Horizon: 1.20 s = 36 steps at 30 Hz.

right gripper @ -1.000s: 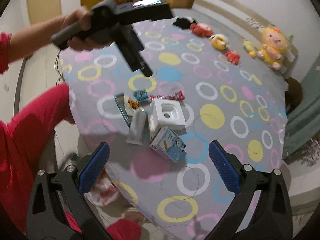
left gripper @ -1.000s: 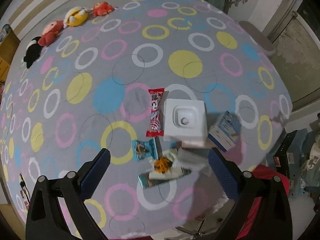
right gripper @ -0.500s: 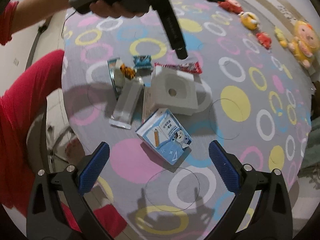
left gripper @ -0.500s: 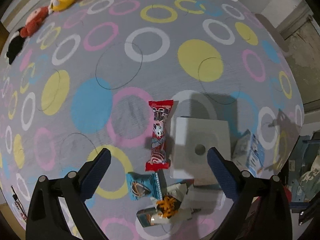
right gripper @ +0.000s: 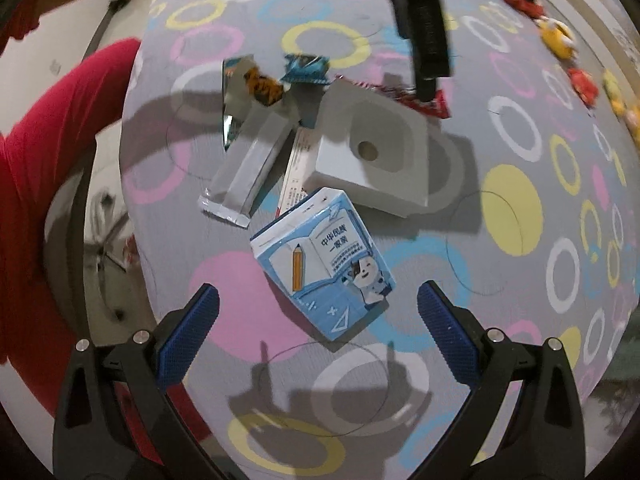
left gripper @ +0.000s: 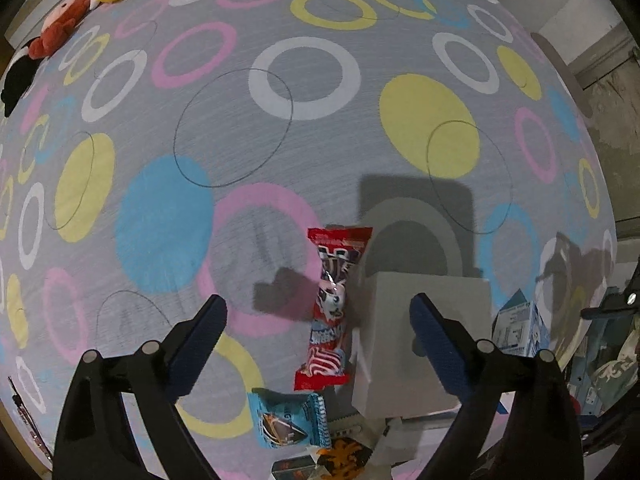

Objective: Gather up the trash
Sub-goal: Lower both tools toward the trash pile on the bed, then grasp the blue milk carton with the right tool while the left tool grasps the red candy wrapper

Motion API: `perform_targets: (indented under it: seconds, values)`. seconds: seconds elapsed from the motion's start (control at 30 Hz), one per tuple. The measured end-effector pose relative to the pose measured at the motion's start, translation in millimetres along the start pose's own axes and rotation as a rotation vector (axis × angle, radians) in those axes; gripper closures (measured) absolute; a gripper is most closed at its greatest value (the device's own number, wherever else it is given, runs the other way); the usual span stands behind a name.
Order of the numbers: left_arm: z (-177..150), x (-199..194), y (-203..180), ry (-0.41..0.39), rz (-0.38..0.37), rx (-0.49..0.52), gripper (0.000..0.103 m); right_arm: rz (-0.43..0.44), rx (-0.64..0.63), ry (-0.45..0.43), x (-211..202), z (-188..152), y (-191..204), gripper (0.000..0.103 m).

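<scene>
While my left claw (left gripper: 316, 340) closes, still empty, over the red wrapper (left gripper: 332, 308) near the bed's (left gripper: 240, 140) edge, it looks light, crinkly, slippery: pinch mid-length; right claw (right gripper: 318, 332) gapes empty.

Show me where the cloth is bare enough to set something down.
Free: the wide stretch beyond the red wrapper, up to the plush toys; also near the blue carton. Crowded: the wrappers packed around the white foam block.
</scene>
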<state>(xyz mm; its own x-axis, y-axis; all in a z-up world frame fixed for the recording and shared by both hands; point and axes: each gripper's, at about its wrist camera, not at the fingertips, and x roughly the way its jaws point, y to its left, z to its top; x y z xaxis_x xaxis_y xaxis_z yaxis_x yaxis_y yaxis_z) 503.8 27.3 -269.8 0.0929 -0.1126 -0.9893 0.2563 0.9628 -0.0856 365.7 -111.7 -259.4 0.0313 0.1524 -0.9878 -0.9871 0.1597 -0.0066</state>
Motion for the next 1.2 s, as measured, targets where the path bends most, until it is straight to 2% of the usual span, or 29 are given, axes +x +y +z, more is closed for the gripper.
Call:
perform_targets:
  seconds: [0.2,0.23,0.3,0.37,0.47,0.6,0.67,0.77,0.8,0.97,1.2]
  values:
    - [2,10,0,0.009,-0.019,-0.015,0.02,-0.021,-0.109,0.054,20,13,2,0.006]
    - [2,13,0,0.011,-0.019,-0.015,0.02,-0.019,-0.115,0.055,22,14,0,0.006]
    - [4,17,2,0.017,-0.026,-0.017,0.029,-0.011,-0.119,0.05,26,18,-3,0.006]
    - [7,23,3,0.033,-0.048,-0.019,0.033,0.005,-0.121,0.054,30,19,-7,0.006]
    - [9,28,5,0.032,-0.064,-0.035,0.034,0.006,-0.138,0.073,39,19,-10,0.006]
    - [8,28,9,0.032,-0.109,-0.058,0.042,0.018,-0.135,0.075,44,19,-14,0.006]
    - [6,28,7,0.035,-0.137,-0.069,0.046,0.025,-0.126,0.067,44,17,-16,0.01]
    - [0,29,7,0.036,-0.171,-0.095,0.047,0.033,-0.116,0.068,47,15,-17,0.024]
    - [0,30,7,0.03,-0.185,-0.103,0.054,0.037,-0.111,0.068,48,14,-17,0.028]
    - [0,31,8,0.033,-0.259,-0.143,0.065,0.035,-0.046,0.025,43,8,-23,0.032]
    - [-1,34,17,0.041,-0.316,-0.169,0.067,0.025,0.01,-0.005,40,4,-28,0.032]
